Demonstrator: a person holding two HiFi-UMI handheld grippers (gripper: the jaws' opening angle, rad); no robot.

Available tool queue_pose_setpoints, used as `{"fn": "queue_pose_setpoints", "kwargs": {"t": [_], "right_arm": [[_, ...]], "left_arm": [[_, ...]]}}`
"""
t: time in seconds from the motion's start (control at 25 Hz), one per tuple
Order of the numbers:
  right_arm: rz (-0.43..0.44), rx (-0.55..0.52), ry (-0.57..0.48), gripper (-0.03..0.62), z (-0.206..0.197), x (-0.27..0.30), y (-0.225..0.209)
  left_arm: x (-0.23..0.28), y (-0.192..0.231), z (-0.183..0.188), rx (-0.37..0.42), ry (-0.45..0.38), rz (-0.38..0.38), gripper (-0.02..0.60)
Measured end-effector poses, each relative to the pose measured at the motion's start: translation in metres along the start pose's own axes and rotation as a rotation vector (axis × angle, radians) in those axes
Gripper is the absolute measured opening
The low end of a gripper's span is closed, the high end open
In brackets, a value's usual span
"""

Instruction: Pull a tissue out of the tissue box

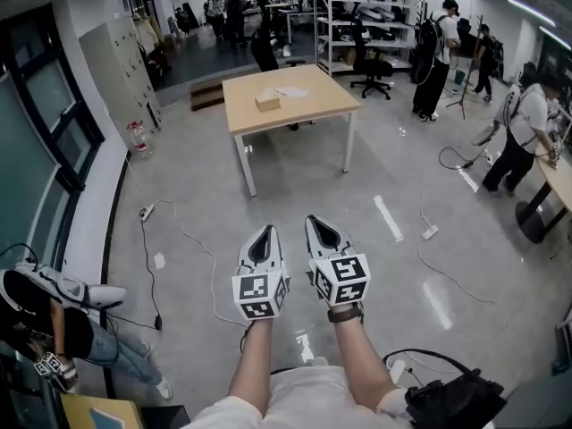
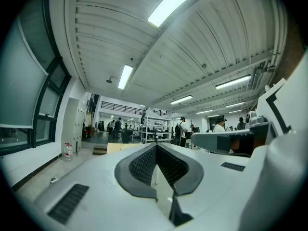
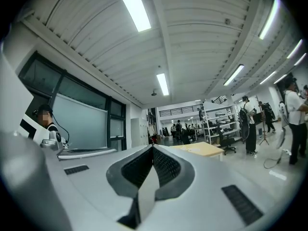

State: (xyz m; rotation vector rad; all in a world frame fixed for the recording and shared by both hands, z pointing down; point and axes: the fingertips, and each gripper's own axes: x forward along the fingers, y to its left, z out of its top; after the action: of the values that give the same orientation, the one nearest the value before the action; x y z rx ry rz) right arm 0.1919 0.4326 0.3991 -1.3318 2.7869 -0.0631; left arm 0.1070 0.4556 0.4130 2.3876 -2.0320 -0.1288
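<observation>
The tissue box [image 1: 267, 101], small and tan, sits on a light wooden table [image 1: 313, 96] far ahead across the floor. I hold both grippers side by side at waist height, pointing level toward that table and well short of it. My left gripper [image 1: 264, 231] has its jaw tips meeting with nothing between them. My right gripper [image 1: 315, 221] is likewise shut and empty. In the left gripper view the table [image 2: 120, 148] shows small beyond the closed left gripper [image 2: 155, 145]. In the right gripper view the table [image 3: 202, 149] lies right of the closed right gripper [image 3: 153, 147].
A white cable [image 1: 192, 244] and a power strip [image 1: 145, 212] lie on the grey floor to my left. People [image 1: 527, 128] stand at the right near more cables. An office chair [image 1: 371, 65] and shelves [image 1: 371, 7] are behind the table. A black bag [image 1: 451, 400] is at my right.
</observation>
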Motion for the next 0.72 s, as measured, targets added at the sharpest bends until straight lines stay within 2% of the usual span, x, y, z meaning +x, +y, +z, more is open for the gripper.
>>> {"fn": "queue_pose_setpoints", "kwargs": {"t": [0.2, 0.4, 0.56, 0.72], "right_arm": [[-0.032, 0.053, 0.017, 0.003, -0.013, -0.002, -0.051], [-0.058, 0.071, 0.023, 0.002, -0.02, 0.004, -0.08], [-0.031, 0.074, 0.03, 0.002, -0.035, 0.031, -0.097], [-0.074, 0.043, 0.032, 0.002, -0.032, 0.074, -0.128]], "left_arm": [[0.035, -0.026, -0.011, 0.003, 0.021, 0.008, -0.008], [0.062, -0.037, -0.024, 0.008, 0.042, -0.016, -0.008], [0.102, -0.03, -0.042, -0.005, 0.06, -0.028, -0.008], [0.157, -0.02, -0.048, -0.017, 0.065, -0.074, -0.008]]}}
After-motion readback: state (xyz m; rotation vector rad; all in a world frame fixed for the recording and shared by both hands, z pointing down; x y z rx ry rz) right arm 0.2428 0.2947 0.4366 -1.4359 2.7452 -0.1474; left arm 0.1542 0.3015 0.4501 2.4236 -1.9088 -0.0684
